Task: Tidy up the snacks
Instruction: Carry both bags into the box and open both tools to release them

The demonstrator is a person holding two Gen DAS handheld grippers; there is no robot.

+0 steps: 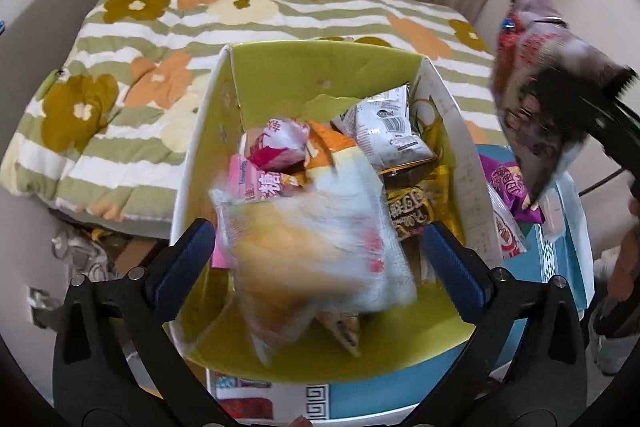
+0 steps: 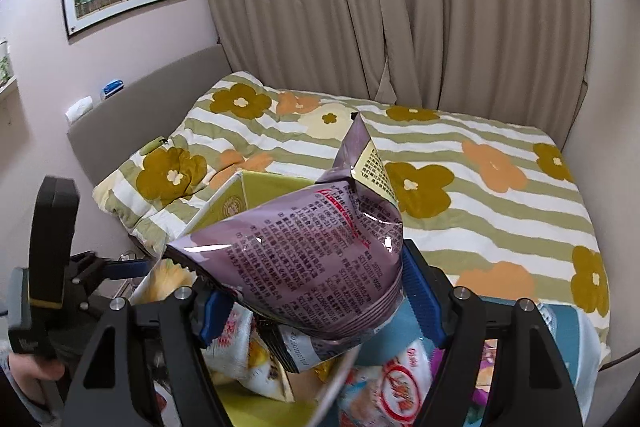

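Green box: the open box point(image 1: 280, 75) sits in front of me, its far side against the bed point(image 1: 120, 67). I count several packets already in it: a white one point(image 1: 384, 131) far right, a pink one point(image 1: 276, 143) in the middle, a gold-and-brown one point(image 1: 416, 207) along the right wall.

Left tongs: my left tongs point(image 1: 316, 247) stand wide apart over the near part of the box, gripping nothing. A clear packet with a yellow bun inside point(image 1: 304, 259) shows between the pads, heavily blurred; I judge it is dropping or has just landed in the box, touching neither pad.

Right tongs: my right tongs point(image 2: 308, 291) are clamped on the lower part of a mauve crinkled bag point(image 2: 296, 259), held up in the air, above and just right of the box.

Blue bin: to the right of the box, a blue container point(image 1: 560, 251) holds a purple packet point(image 1: 508, 187) and a red-and-white one point(image 1: 506, 231).

Done so far: by my reckoning the task is well along; most visible snacks sit in one of the two containers.

Left to do: place the mauve bag. Which container it belongs in, I cannot tell. Whether more loose snacks wait out of view, I cannot say.
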